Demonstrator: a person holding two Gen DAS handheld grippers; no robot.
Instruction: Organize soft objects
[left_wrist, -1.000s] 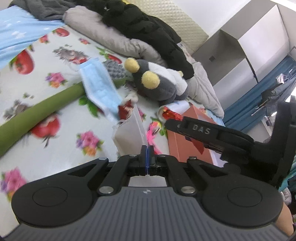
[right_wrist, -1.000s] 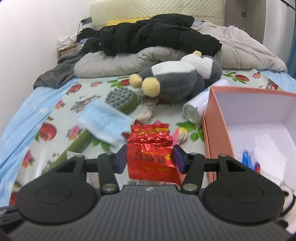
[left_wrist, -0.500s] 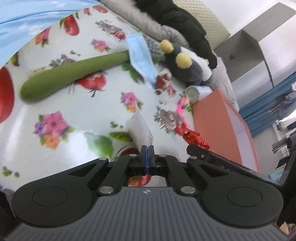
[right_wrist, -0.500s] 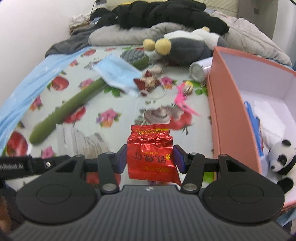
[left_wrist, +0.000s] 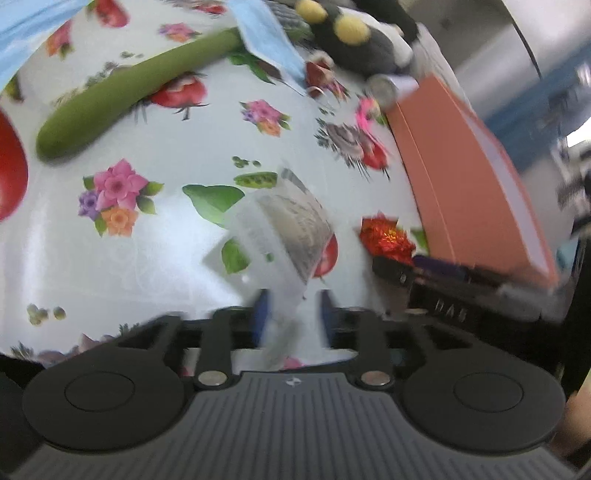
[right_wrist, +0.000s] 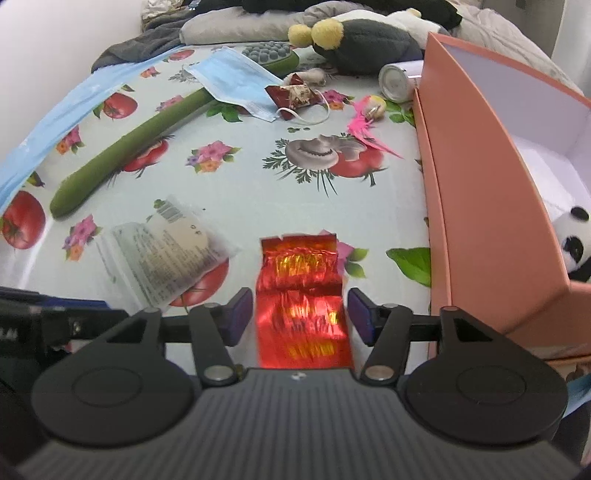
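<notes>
My left gripper (left_wrist: 291, 314) has just been opening its jaws, and the clear plastic packet (left_wrist: 284, 225) lies between the blue pads without being pressed, its printed label too blurred to read. My right gripper (right_wrist: 301, 314) has also just been opening its jaws; the red foil packet (right_wrist: 301, 295) sits on the bed between them, a gap showing at each pad, with gold characters on it that I cannot make out. In the right wrist view the clear packet (right_wrist: 166, 254) rests flat just left of the red one, a barcode at its far corner. The only lettering I can read is "DAS", on the black body of the other gripper in the left wrist view. The surface is a bed covered with a glossy sheet (right_wrist: 258, 173) printed with tomatoes, flowers and mushrooms. Farther off lie a long green plush stick (right_wrist: 122, 147), a blue face mask (right_wrist: 236, 81), a small dark red wrapper (right_wrist: 295, 96), a pink feather toy (right_wrist: 365, 125) and a white can (right_wrist: 397, 81) on its side. A grey-and-white plush with yellow pompoms (right_wrist: 362, 37) lies near the pillows. An open orange box (right_wrist: 476, 177) stands on the right, with a panda plush (right_wrist: 574, 247) inside.
</notes>
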